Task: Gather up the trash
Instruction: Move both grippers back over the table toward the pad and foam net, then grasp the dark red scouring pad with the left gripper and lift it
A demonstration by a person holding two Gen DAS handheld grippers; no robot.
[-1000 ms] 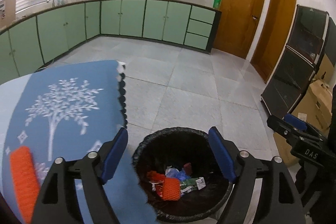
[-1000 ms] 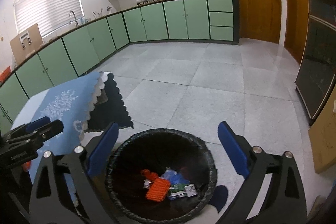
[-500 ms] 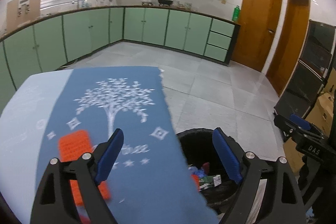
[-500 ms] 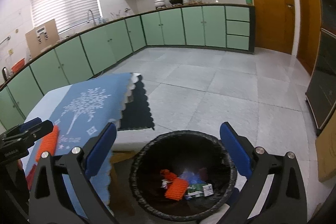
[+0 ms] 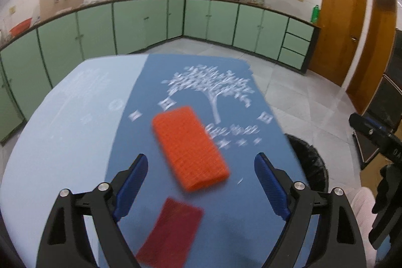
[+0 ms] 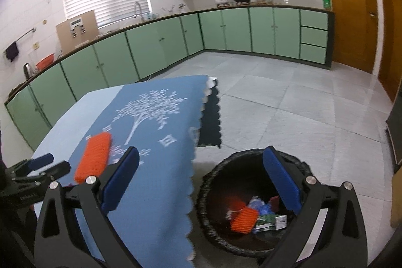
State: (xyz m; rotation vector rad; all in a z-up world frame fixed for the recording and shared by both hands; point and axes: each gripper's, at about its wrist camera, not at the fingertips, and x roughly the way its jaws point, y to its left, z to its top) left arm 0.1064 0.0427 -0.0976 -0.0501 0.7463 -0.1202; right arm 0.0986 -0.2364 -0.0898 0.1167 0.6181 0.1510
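Your left claw, the black one with blue pads, is spread wide and holds nothing. In its own view it looks down at the table with the blue cloth and white tree print. The orange net-like foam sleeve lies flat on the cloth, right between the two pads but farther on, so the pads do not touch it. I think you keep the claw wide so it can fit around that fat sleeve. A flat dark red wrapper lies closer to you, low between the claw's arms. Both are trash left to pick up. The black bin with a black bag peeks out past the table's right edge.

Your right claw is also spread wide and empty in its own view. It hangs over the bin, which stands on the floor close beside the table, I guess so trash has a short way to go. Inside lie another orange net sleeve and some crumpled wrappers. At the left you can see the left claw near the sleeve on the cloth.
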